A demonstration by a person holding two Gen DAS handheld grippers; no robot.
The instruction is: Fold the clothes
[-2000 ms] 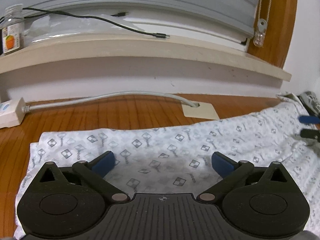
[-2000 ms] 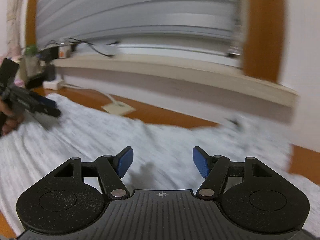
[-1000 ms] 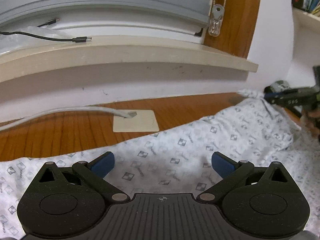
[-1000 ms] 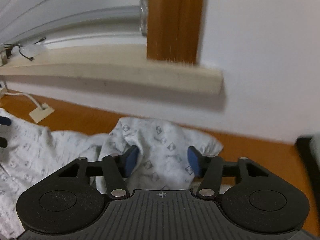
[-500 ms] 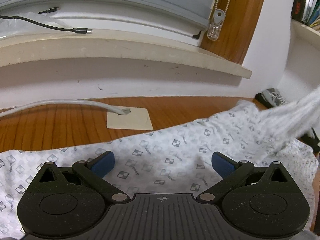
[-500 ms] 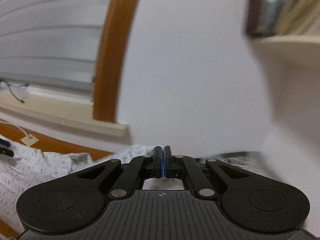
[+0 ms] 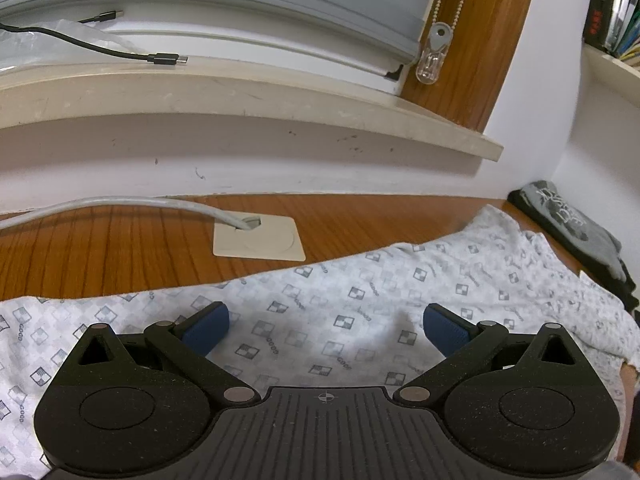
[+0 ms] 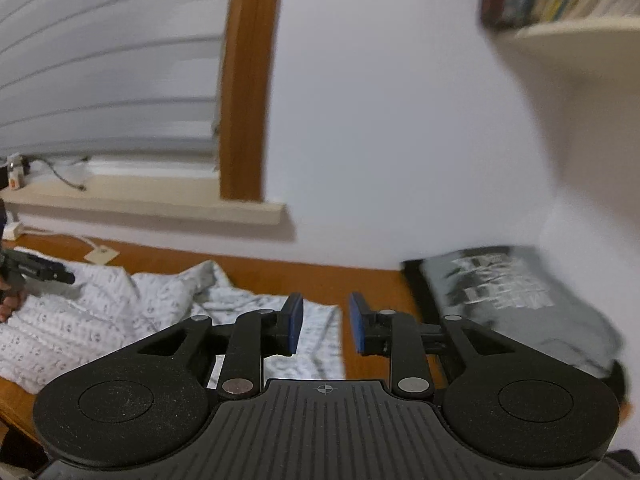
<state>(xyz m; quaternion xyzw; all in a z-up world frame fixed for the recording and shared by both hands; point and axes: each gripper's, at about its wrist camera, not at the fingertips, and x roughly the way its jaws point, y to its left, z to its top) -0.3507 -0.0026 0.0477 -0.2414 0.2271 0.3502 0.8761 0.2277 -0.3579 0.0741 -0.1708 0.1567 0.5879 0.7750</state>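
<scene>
The left tongs (image 7: pixel 326 326) hang spread wide above the patterned white garment (image 7: pixel 360 304), gripping nothing. The right tongs (image 8: pixel 325 328) stand parted and empty. The garment lies crumpled on the wooden bench (image 7: pixel 120 248), beside a folded grey shirt (image 8: pixel 516 296).

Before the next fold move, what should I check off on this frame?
1. Left gripper open, nothing held: ok.
2. Right gripper open, nothing between pads: ok.
3. Shirt flat under the left gripper: ok.
4. Shirt's right end smooth: not ok, bunched.
5. Grey garment apart from the shirt: ok, wood shows between.
6. Shirt's near edge: cannot tell, hidden by the grippers.
</scene>
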